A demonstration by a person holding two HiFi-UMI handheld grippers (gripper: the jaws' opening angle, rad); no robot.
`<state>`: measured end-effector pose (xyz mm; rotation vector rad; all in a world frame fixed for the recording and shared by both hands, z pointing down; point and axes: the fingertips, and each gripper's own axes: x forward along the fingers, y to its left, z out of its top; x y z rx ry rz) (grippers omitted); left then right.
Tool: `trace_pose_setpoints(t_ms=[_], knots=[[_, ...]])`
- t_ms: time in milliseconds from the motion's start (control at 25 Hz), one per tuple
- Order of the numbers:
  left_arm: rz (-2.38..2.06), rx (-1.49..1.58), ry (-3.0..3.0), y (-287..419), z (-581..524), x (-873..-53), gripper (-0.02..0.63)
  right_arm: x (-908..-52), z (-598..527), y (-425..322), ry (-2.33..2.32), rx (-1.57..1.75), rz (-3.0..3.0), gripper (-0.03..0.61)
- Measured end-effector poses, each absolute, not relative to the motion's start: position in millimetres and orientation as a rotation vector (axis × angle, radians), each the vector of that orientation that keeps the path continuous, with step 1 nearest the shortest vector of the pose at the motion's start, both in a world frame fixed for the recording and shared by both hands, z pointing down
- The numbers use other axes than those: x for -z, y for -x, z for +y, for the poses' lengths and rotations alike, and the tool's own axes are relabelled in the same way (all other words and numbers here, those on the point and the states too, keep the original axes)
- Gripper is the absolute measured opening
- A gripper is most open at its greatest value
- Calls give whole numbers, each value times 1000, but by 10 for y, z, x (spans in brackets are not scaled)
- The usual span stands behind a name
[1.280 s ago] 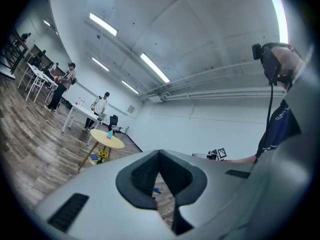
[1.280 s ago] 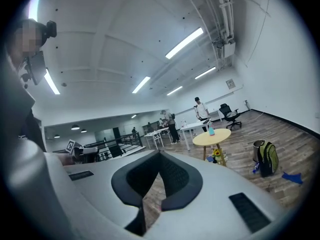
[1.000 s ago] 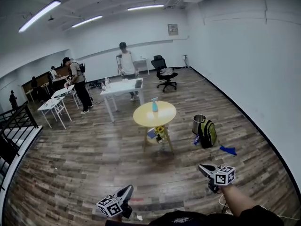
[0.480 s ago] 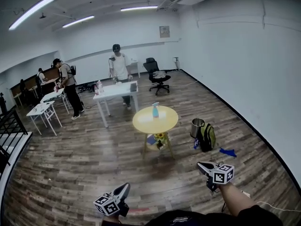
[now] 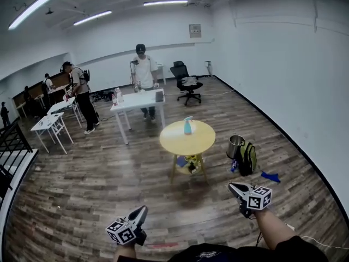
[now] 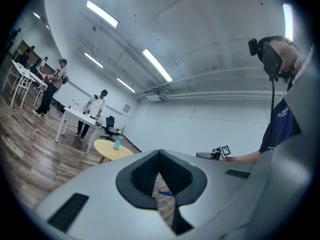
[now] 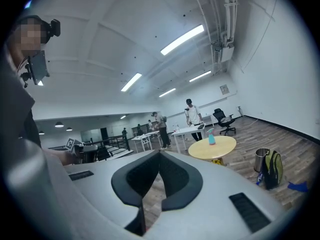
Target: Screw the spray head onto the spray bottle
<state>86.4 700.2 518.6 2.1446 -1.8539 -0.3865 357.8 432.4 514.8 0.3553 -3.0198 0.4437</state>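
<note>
**A:** In the head view, the bottle [image 5: 188,129] stands upright on the round yellow surface [image 5: 173,142]. It is well apart from our left claw [image 5: 141,212] and right claw [image 5: 235,189].

**B:** In the left gripper view, our left claw is pressed together on nothing, with the bottle far ahead.

**A:** The right gripper view shows the same: the right claw is closed and empty, and the bottle is beyond it.

**B:** We judge it light, smooth plastic that tips easily. We'd pinch the body low and turn the head [image 5: 188,119] by its collar.
</note>
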Motion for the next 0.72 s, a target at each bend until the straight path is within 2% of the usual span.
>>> trace_pose_setpoints(t_ms=[280, 720], knots=[[-1931, 374, -2080, -733, 6172, -5165, 6, -5270, 3310, -3295, -256, -469, -3029, 8], [-1975, 409, -2045, -1015, 4200, -5060, 6, -5152, 1275, -3286, -138, -439, -3018, 9]])
